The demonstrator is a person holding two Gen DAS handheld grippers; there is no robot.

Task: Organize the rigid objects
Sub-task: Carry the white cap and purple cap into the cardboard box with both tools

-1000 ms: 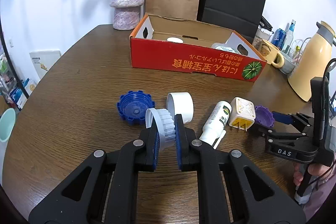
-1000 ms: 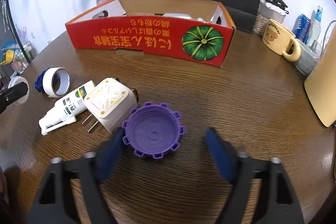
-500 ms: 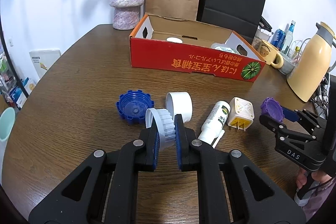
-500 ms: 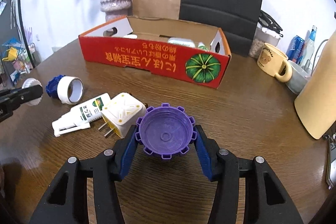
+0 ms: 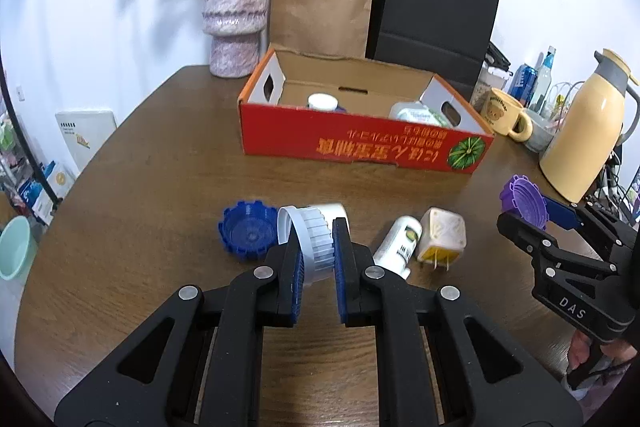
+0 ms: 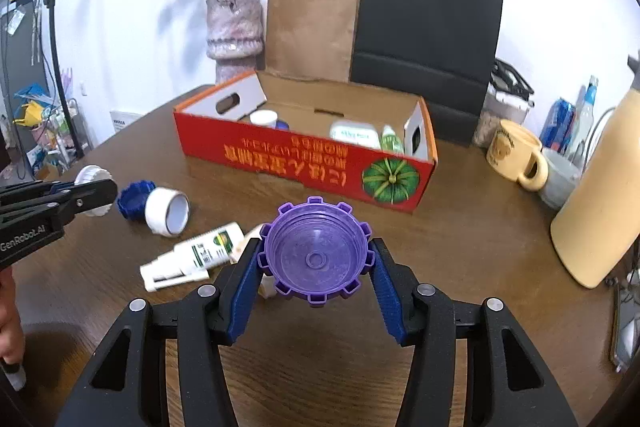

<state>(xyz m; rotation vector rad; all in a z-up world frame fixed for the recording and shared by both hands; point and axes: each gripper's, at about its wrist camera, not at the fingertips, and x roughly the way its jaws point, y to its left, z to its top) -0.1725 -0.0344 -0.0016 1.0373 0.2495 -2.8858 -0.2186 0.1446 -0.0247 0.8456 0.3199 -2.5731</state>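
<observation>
jaws of the left gripper [image 5: 318,251] are pinching a white ribbed cap [image 5: 310,243] edge-on, hovering above the bench [image 5: 140,207] with the red box [image 5: 360,147] lying straight ahead, well apart. from the right wrist, jaws of the right gripper [image 6: 316,267], having just closed in, are clamping a purple cap [image 6: 316,251] hollow side toward the camera, lifted clear; the box is sitting ahead and nearer this hand.
</observation>
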